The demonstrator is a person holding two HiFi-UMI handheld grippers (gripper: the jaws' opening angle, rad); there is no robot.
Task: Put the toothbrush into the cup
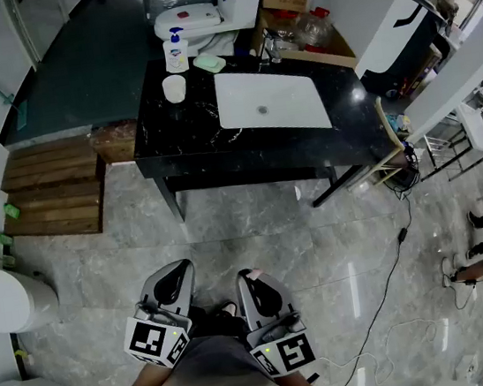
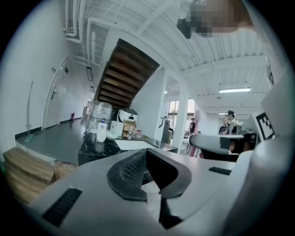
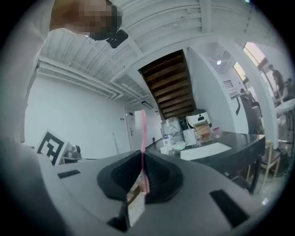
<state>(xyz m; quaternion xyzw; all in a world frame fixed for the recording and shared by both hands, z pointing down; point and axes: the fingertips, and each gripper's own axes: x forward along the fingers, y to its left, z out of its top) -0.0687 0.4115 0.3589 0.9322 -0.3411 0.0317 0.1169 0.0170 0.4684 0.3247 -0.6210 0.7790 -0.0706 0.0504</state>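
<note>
A white cup (image 1: 174, 88) stands at the far left of the black counter (image 1: 188, 128), left of the white sink (image 1: 270, 101). Both grippers hang low by my body, well short of the counter. My right gripper (image 1: 252, 281) is shut on a pink toothbrush (image 3: 143, 138), which stands upright between its jaws (image 3: 143, 159) with the bristled head on top. My left gripper (image 1: 175, 277) is shut with nothing in it (image 2: 146, 154). In the left gripper view the cup (image 2: 101, 134) shows small and far off on the counter.
A soap pump bottle (image 1: 175, 52) and a green soap dish (image 1: 210, 63) stand behind the cup. A tap (image 1: 272, 49) sits behind the sink. Wooden steps (image 1: 52, 189) lie left of the counter, a white bin (image 1: 7, 299) at my left. A cable (image 1: 399, 237) trails across the floor at right.
</note>
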